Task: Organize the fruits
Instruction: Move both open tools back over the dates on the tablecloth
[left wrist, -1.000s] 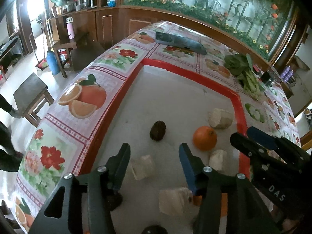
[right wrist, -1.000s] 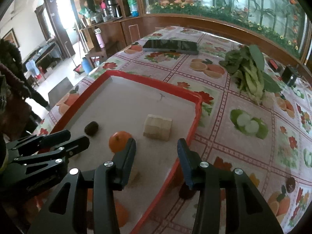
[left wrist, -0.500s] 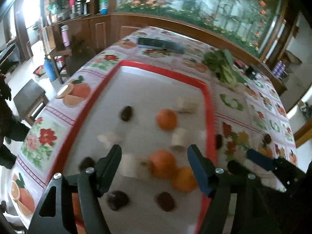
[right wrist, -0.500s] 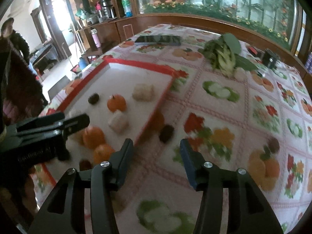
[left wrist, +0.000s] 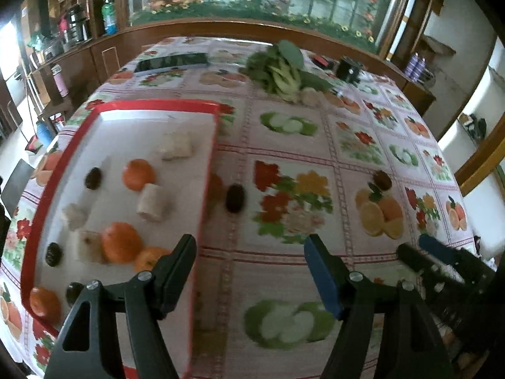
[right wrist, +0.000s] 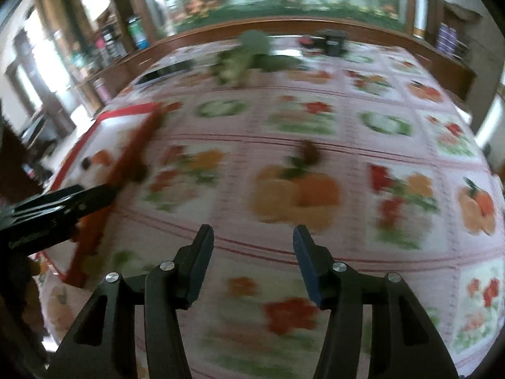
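1. Left gripper (left wrist: pixel 251 251): jaws spread wide, nothing between them. One finger black, the other blue-padded. Held above the table, pointing toward the far side.
2. Right gripper (right wrist: pixel 251 241): jaws likewise apart and empty, same black and blue pairing. Right wrist view heavily blurred.
3. Right gripper shows at the right edge of the left wrist view; left gripper shows at the left edge of the right wrist view. Side by side, apart.

Pale lettering on left gripper (right wrist: pixel 63 211) body, perhaps a brand, too blurred to read
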`<state>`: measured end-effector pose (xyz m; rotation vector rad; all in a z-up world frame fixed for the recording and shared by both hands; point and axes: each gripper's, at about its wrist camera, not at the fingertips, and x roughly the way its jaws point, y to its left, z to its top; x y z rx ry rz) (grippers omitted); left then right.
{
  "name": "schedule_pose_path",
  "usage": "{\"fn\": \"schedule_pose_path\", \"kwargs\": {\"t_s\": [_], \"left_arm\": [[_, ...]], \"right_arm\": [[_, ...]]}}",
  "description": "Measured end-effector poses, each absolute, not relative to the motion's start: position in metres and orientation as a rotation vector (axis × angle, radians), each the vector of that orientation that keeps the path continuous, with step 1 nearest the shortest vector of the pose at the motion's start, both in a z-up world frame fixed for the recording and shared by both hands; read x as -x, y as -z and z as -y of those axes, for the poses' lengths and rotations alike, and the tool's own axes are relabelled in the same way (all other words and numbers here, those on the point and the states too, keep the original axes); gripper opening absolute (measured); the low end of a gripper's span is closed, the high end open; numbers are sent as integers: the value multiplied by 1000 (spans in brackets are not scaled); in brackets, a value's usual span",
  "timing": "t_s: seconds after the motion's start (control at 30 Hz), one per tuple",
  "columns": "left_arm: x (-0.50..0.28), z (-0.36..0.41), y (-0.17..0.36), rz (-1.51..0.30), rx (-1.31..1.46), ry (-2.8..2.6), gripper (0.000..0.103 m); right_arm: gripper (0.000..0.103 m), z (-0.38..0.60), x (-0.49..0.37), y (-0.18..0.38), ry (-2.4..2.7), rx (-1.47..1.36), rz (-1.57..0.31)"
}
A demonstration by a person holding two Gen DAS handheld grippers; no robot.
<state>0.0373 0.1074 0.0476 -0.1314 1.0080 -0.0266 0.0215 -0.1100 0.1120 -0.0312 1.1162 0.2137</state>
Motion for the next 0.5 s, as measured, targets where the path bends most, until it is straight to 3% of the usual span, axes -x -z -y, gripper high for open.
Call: {"fn": "schedule_pose_path", "kwargs": {"t_s": [0.3, 0.5], "left_arm": [[-34, -89, -41, -1033, 146, 51, 74], [-10, -86, -36, -1051, 185, 93, 74]], "right_arm": [[54, 178, -31, -110, -119, -62, -1107], [54, 171, -57, -102, -195, -79, -1108]]}}
